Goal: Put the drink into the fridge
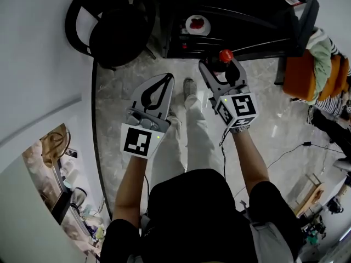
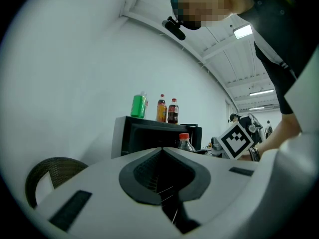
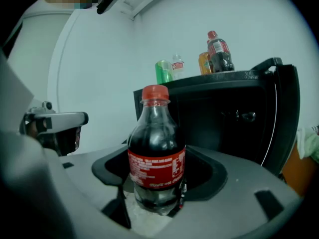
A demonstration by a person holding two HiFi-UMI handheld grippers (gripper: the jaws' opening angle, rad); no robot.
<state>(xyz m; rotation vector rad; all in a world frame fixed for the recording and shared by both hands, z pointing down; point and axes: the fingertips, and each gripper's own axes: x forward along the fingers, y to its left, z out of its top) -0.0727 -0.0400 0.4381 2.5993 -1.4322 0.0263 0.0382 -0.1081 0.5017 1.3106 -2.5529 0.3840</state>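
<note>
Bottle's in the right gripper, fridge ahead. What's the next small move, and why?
Probably carry the right gripper forward toward the black fridge. Its jaws are closed on the upright cola bottle, and the fridge door appears swung open at the right, so nothing seems to need opening first. The left gripper is shut and empty.

The left forearm and right forearm are extending forward, side by side. The left tool is holding its jaws together, empty; the right tool is gripping an upright cola bottle.
</note>
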